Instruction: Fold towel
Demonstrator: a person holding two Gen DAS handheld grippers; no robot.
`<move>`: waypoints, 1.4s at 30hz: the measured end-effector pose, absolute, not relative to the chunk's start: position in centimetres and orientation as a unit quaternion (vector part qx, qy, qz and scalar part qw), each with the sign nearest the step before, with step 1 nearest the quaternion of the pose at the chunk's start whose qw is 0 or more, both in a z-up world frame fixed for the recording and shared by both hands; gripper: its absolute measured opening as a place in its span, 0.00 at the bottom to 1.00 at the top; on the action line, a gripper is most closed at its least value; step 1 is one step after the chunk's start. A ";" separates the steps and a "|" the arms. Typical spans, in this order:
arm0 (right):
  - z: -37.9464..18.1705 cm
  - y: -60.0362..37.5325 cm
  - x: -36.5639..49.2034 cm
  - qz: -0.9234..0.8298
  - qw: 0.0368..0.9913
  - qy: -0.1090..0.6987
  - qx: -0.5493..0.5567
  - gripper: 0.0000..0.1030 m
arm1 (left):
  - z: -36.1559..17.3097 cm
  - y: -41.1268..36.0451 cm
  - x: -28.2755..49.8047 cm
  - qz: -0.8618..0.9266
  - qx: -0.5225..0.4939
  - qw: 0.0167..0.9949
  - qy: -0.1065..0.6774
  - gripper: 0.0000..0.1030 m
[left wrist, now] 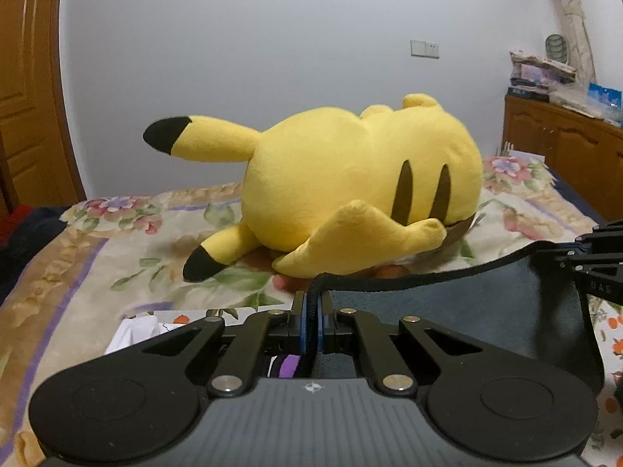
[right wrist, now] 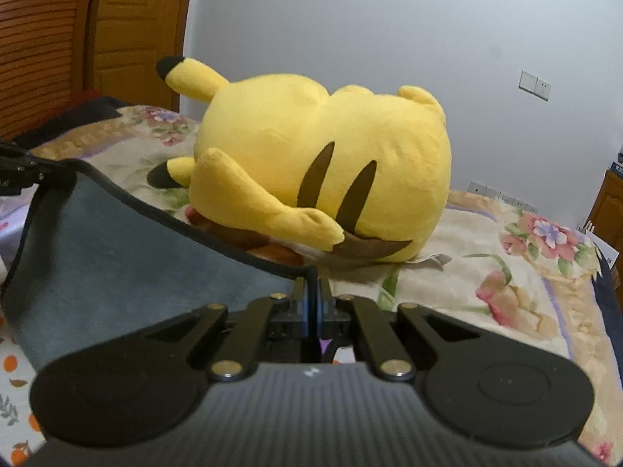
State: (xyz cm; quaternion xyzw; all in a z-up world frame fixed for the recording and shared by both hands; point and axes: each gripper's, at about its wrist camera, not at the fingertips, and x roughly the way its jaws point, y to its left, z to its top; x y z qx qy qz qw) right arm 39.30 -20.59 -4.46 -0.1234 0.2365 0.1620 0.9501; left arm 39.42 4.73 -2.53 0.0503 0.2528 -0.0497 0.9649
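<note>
A grey-blue towel (left wrist: 459, 311) with a dark hem hangs stretched between my two grippers above the bed. My left gripper (left wrist: 312, 303) is shut on one corner of the towel. My right gripper (right wrist: 311, 292) is shut on the other corner, with the towel (right wrist: 117, 241) spreading to its left. In the left wrist view the right gripper (left wrist: 584, 260) shows at the far right, holding the hem. In the right wrist view the left gripper (right wrist: 23, 171) shows at the far left edge.
A large yellow plush toy (left wrist: 350, 179) lies on the floral bedspread (left wrist: 117, 241) just beyond the towel; it also shows in the right wrist view (right wrist: 319, 163). A wooden cabinet (left wrist: 564, 148) stands at the right, a wooden door (right wrist: 136, 31) at the left.
</note>
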 end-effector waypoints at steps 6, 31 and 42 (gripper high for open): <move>-6.7 -19.8 40.6 0.151 0.947 0.255 -0.121 0.04 | -4.4 4.3 40.9 -0.042 0.051 0.962 0.264 0.06; -9.8 -19.1 41.9 0.129 0.939 0.308 -0.083 0.05 | -9.4 4.1 42.5 -0.025 0.067 0.951 0.302 0.06; -10.0 -19.0 40.2 0.126 0.941 0.306 -0.064 0.51 | -9.8 4.3 40.9 -0.026 0.058 0.947 0.316 0.40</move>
